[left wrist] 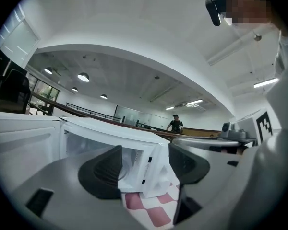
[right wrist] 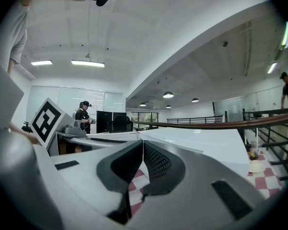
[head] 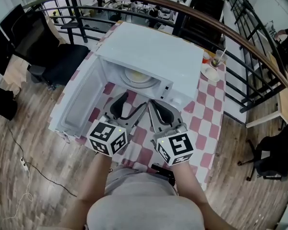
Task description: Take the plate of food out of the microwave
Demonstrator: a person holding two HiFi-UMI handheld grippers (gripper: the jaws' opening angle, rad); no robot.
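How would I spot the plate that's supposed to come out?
Find the white microwave on the checked table, its door swung open. The plate lies inside it, white, with pale food on it. The other white dish stands outside, on the table beside the microwave.

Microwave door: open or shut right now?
Open. The microwave door is swung out to the left, and the plate shows inside.

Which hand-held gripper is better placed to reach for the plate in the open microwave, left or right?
Left, probably. The left hand-held gripper has empty jaws apart and faces the open microwave cavity, where the plate sits. The right hand-held gripper has its jaws together, nearer the control panel.
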